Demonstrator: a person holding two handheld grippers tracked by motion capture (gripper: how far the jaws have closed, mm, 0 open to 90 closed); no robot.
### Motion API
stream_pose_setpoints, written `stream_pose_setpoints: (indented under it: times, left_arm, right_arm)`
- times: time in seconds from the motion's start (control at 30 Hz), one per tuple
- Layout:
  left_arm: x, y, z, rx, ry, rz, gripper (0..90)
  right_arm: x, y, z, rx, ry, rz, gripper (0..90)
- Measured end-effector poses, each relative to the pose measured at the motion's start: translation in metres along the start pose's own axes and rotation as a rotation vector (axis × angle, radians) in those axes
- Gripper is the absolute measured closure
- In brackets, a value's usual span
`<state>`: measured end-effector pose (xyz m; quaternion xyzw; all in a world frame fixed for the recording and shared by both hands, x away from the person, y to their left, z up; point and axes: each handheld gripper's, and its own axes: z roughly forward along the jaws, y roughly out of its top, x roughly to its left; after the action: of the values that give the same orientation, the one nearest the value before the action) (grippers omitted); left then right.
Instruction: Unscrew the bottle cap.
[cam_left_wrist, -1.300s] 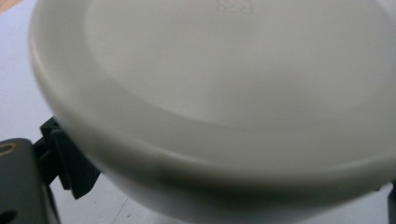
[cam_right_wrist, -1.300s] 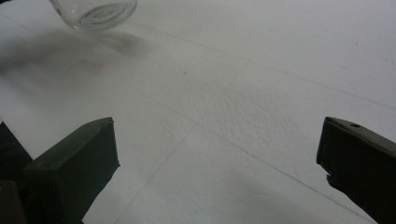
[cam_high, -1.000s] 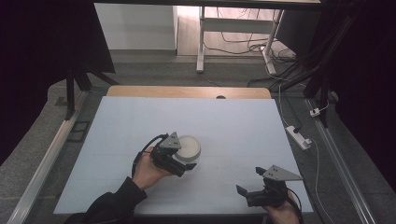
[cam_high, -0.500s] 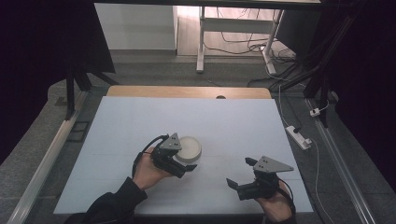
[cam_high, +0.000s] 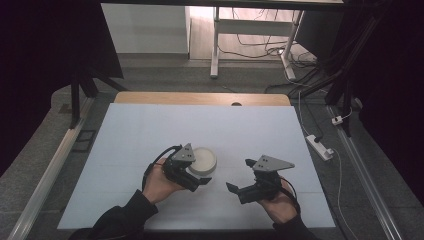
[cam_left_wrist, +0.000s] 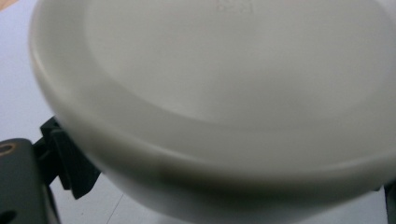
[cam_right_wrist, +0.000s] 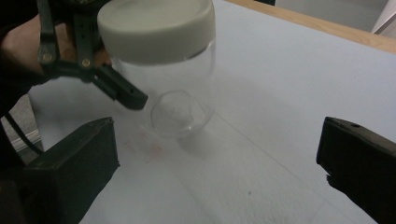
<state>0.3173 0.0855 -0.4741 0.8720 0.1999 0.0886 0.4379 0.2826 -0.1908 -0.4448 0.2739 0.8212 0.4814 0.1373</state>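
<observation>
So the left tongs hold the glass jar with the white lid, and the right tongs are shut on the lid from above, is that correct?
Not quite. The left tongs do sit at the glass jar with the white lid, but the right tongs are open and off to the side, touching nothing. The right gripper view shows their jaws spread wide, the jar standing beyond them.

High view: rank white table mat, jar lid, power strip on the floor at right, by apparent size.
1. White table mat, by far the largest.
2. and 3. Jar lid and power strip: similar apparent size, and the strip lies lower on the floor, farther from the camera, so no ranking between them.
</observation>
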Motion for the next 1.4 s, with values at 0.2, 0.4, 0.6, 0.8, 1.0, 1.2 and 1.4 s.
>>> stream_pose_setpoints:
  times: [0.2,0.4,0.6,0.8,1.0,1.2,1.4]
  left_arm:
    - [0.0,0.0,0.0,0.007,-0.001,0.004,7.5]
    - [-0.001,0.0,0.0,0.003,-0.004,0.006,7.5]
    - [-0.001,0.0,0.001,0.005,-0.005,0.01,7.5]
    - [-0.003,0.001,0.001,0.002,-0.007,0.012,7.5]
    - [-0.003,0.002,0.0,-0.001,-0.009,0.018,7.5]
    - [-0.004,0.003,0.0,-0.008,-0.019,0.019,7.5]
    - [-0.002,0.002,0.0,0.0,-0.036,0.023,7.5]
  right_arm:
    - [0.005,0.012,0.013,0.008,0.002,-0.026,0.0]
    - [0.008,0.025,0.03,0.014,0.031,-0.037,0.0]
    - [0.014,0.036,0.041,0.002,0.053,-0.033,0.0]
    - [0.018,0.045,0.054,-0.002,0.084,-0.034,0.0]
    - [0.024,0.051,0.069,0.009,0.104,-0.049,0.0]
    - [0.024,0.051,0.075,-0.003,0.134,-0.042,6.0]
    - [0.023,0.049,0.076,-0.019,0.145,-0.066,7.0]
